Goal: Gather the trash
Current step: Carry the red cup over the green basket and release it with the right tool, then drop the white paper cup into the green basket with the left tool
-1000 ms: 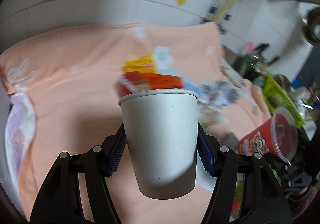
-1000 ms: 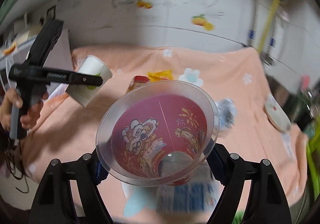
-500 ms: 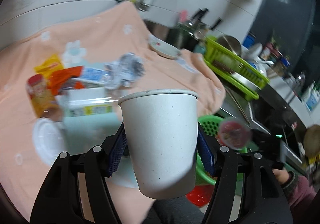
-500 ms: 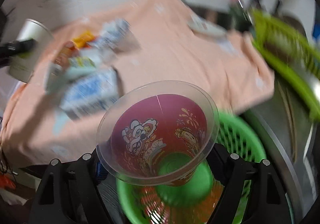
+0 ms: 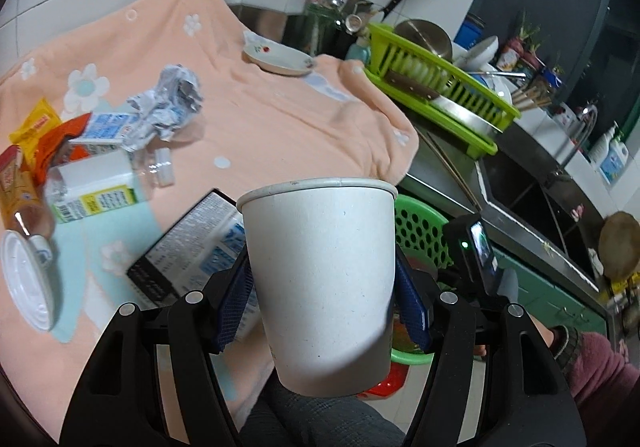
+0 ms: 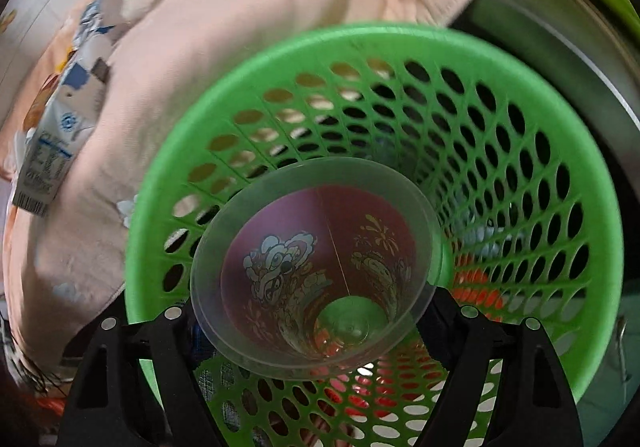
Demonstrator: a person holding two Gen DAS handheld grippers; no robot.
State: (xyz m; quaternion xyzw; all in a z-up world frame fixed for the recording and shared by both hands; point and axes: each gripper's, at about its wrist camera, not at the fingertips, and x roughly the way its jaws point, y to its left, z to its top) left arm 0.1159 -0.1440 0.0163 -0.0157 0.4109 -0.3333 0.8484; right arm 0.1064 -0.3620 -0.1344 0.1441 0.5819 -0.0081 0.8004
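My left gripper (image 5: 322,303) is shut on a white paper cup (image 5: 320,267), held upright above the front edge of the peach-clothed table (image 5: 280,119). Behind the cup a green perforated trash basket (image 5: 420,231) shows, with the other hand-held gripper beside it. My right gripper (image 6: 316,311) is shut on a clear plastic cup with red cartoon print (image 6: 316,267), pointing steeply down into the mouth of the green basket (image 6: 580,175). Trash on the cloth: crumpled paper (image 5: 172,103), milk cartons (image 5: 192,247), orange wrappers (image 5: 40,139), a white lid (image 5: 24,279).
A small plate (image 5: 276,59) sits at the cloth's far edge. A lime dish rack (image 5: 440,83) with dishes and a steel sink (image 5: 532,183) lie to the right. A person's maroon sleeve (image 5: 596,363) is at lower right. A blue-white carton (image 6: 60,135) lies left of the basket.
Both grippers swung right from over the table towards the green basket. The right one tipped down until the clear cup hangs over the basket's mouth. Both cups stayed gripped.
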